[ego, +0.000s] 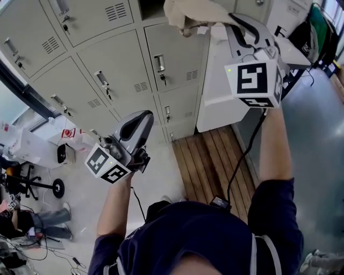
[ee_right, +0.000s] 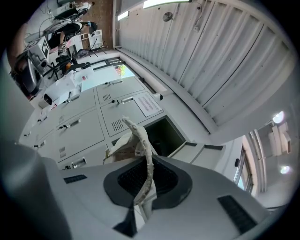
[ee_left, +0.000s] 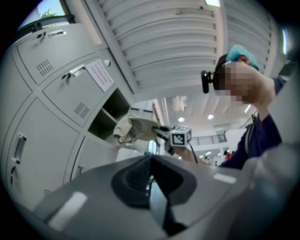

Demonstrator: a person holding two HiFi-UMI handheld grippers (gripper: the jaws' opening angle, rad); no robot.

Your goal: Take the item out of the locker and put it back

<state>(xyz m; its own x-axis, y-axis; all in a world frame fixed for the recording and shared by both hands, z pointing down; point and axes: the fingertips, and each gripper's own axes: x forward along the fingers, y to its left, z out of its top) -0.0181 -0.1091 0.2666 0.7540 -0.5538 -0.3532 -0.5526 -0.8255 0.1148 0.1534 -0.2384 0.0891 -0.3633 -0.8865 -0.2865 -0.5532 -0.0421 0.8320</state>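
A beige cloth item [ego: 191, 15] hangs in front of the open locker compartment [ego: 153, 7] at the top of the head view. My right gripper [ego: 230, 20] is raised to it and is shut on a strip of the cloth [ee_right: 144, 171]; the rest of the cloth item [ee_right: 123, 149] dangles before the dark compartment [ee_right: 163, 136]. My left gripper [ego: 135, 124] is held lower, left of the item and apart from it, jaws together with nothing between them. In the left gripper view the cloth item [ee_left: 136, 128] and the right gripper's marker cube [ee_left: 181, 136] show beside the open compartment [ee_left: 110, 115].
Closed grey locker doors [ego: 102, 64] with keys fill the wall at left. The open locker door [ego: 217, 80] swings out under my right arm. Wooden floor boards [ego: 207, 161] carry a black cable and adapter [ego: 220, 202]. A wheeled stand [ego: 37, 185] and a seated person's legs [ego: 48, 220] are at far left.
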